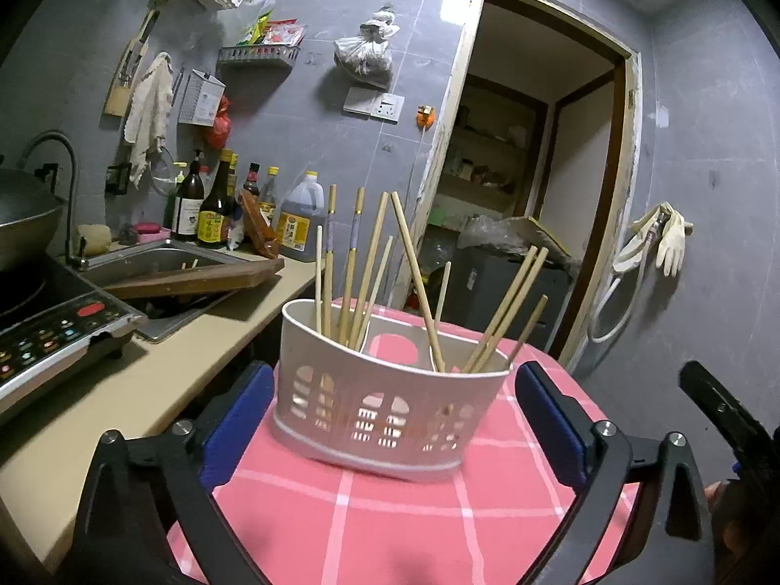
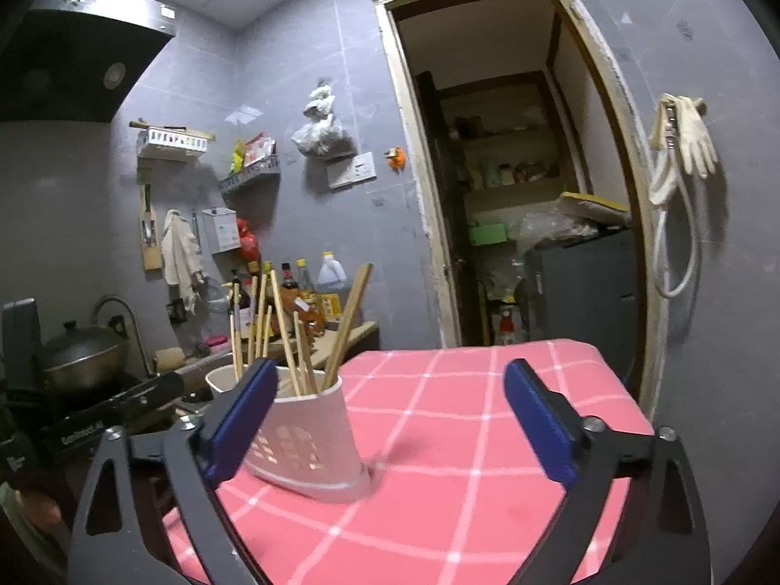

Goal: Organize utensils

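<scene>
a white plastic utensil holder (image 1: 390,404), curved in front and pierced low down with arched and slotted cut-outs, stands on a small table under a pink cloth with white checks (image 1: 438,512). inside it, thin partitions make compartments: the left one holds a bunch of pale wooden chopsticks (image 1: 353,268) leaning upright, two with dark bands near the top; the middle one shows only the pink cloth through a hole in the holder's back wall; the right one holds more chopsticks (image 1: 507,312) slanting to the right.

the left gripper (image 1: 390,419) has its blue-padded black fingers spread wide, one on each side of the holder, pads not pressing on it. the right gripper (image 2: 390,419) is likewise wide apart over bare cloth, nothing between the pads; the holder sits just behind its left finger.

far left, a steel sink (image 1: 161,263) carries a dark wooden board (image 1: 195,282) across it.
</scene>
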A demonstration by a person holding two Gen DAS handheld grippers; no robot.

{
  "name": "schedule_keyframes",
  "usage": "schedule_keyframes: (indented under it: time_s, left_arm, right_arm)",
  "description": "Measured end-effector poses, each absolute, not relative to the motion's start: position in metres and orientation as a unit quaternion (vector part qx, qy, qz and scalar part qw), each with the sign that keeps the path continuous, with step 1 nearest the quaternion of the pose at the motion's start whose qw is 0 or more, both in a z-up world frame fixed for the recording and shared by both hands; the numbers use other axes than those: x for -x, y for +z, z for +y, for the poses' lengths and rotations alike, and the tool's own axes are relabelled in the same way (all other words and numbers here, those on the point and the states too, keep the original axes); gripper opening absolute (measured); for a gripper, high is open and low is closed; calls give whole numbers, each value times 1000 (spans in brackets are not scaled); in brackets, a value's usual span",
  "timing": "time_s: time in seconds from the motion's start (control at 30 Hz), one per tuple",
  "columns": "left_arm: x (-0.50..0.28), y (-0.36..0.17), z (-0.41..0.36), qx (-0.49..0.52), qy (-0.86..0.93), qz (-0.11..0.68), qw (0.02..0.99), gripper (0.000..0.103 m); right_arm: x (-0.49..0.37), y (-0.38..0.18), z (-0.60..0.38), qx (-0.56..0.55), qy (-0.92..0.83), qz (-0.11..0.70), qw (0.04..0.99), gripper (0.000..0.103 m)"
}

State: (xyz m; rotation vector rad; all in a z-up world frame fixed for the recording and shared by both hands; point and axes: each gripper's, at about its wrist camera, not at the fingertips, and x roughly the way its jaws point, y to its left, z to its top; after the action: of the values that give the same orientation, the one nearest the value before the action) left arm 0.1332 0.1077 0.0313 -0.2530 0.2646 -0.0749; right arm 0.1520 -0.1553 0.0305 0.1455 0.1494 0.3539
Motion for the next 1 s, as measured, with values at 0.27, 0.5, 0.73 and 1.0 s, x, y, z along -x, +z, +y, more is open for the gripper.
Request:
schedule_keyframes:
  time_s: [0.27, 0.5, 0.73, 1.0]
  left_arm:
    - [-104, 28, 95, 94, -30, 134, 986, 100]
    - [-84, 25, 90, 85, -30, 135, 987, 100]
    - [-63, 23, 86, 72, -24, 126, 989, 100]
    - [-45, 12, 83, 64, -5, 115, 991, 100]
  right_arm:
    - [-115, 26, -168, -52, 151, 84, 984, 103]
    - [-84, 33, -173, -47, 144, 93, 984, 103]
    - [-63, 28, -170, -39, 130, 100, 986, 103]
    - [-47, 9, -166, -10, 82, 74, 994, 103]
